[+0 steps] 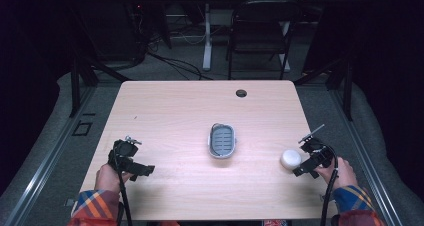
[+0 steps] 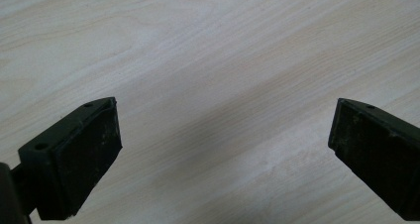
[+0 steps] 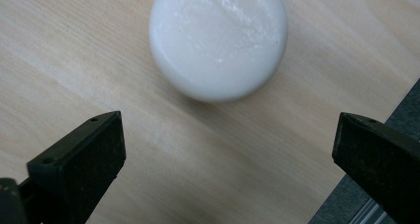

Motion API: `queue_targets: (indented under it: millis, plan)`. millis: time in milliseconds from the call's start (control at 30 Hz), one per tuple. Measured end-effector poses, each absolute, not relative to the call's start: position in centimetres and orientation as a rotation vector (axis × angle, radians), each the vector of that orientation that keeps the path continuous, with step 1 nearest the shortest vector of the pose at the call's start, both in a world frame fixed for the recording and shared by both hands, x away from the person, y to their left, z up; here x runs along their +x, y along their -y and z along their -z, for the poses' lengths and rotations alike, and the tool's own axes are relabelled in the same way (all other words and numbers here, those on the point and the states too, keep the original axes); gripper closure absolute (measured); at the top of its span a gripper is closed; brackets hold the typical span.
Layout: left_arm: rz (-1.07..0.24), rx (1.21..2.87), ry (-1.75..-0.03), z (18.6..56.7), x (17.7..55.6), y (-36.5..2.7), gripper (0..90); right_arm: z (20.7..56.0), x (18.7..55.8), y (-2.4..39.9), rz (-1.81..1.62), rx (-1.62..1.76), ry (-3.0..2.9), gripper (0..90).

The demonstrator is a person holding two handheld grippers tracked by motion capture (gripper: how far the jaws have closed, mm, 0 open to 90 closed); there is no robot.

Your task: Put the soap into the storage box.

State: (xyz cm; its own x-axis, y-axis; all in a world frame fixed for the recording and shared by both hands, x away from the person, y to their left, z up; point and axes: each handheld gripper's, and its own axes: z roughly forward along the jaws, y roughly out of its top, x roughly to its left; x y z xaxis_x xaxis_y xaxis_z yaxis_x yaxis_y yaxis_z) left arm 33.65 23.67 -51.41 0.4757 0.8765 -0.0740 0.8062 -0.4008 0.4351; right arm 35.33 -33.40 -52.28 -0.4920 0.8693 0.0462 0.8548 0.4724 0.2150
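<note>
While the person's right hand (image 1: 336,173) is holding the right claw (image 1: 300,167) near the right edge of the pale wooden bench (image 1: 175,111), a round white puck (image 1: 290,158) is lying flat on the wood just ahead of it, between the claw and the middle of the bench. Seen along the right claw (image 3: 228,154), its 2 black jaws are standing wide apart and released, with nothing between them; the white puck (image 3: 218,40) is sitting just beyond their tips, apart from both, its top looking smooth with a faint scuffed patch. At the right of that view the bench edge is showing, with a dark grey surface beyond it. Over on the left side, the left hand (image 1: 107,178) is holding the left claw (image 1: 147,170) low over the wood near the front left corner, well apart from the puck. Seen along the left claw (image 2: 223,149), its jaws are likewise spread wide and released, with bare wood grain between and beyond them. Between the 2 claws, near the middle of the bench, a grey oval dish (image 1: 221,141) with a slotted floor and a pale rim is sitting, holding nothing. Plaid sleeves (image 1: 97,206) are covering both forearms, and a black cable (image 1: 327,196) is trailing from the right claw toward the front edge.
</note>
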Motion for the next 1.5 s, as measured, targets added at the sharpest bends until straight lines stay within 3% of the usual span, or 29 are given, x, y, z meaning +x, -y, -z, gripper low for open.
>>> queue_targets:
  millis: [900,933,1100,1200,1233,1267,1300,1333,1400,1500]
  plan:
    - [-0.226,2.319,-1.412,51.5,33.8,-23.6,0.0,51.9,38.4,30.8,-0.224,1.382,-2.748,0.0]
    - [-0.226,2.319,-1.413,51.5,33.8,-23.6,0.0,52.8,37.9,30.4,-0.384,1.473,-2.655,0.0]
    - [-0.227,2.320,-1.412,51.5,33.8,-23.5,0.0,52.5,38.7,30.1,-0.250,1.399,-2.733,0.0]
    - [-0.226,2.321,-1.411,51.5,33.8,-23.5,0.0,53.3,38.5,29.7,-0.381,1.475,-2.660,0.0]
    - [-0.226,2.321,-1.411,51.5,33.8,-23.5,0.0,51.9,39.6,30.0,-0.079,1.285,-2.835,0.0]
    - [-0.226,2.322,-1.410,51.5,33.8,-23.5,0.0,53.3,38.7,29.6,-0.361,1.470,-2.668,0.0]
    - [-0.224,2.322,-1.409,51.5,33.8,-23.5,0.0,52.8,39.1,29.8,-0.242,1.402,-2.744,0.0]
    - [-0.224,2.323,-1.409,51.5,33.8,-23.5,0.0,53.6,38.7,29.5,-0.385,1.482,-2.657,0.0]
    - [-0.223,2.323,-1.409,51.5,33.8,-23.5,0.0,52.4,39.6,29.8,-0.131,1.335,-2.796,0.0]
    - [-0.222,2.328,-1.406,51.5,33.8,-23.5,0.0,52.8,39.4,29.7,-0.174,1.381,-2.764,0.0]
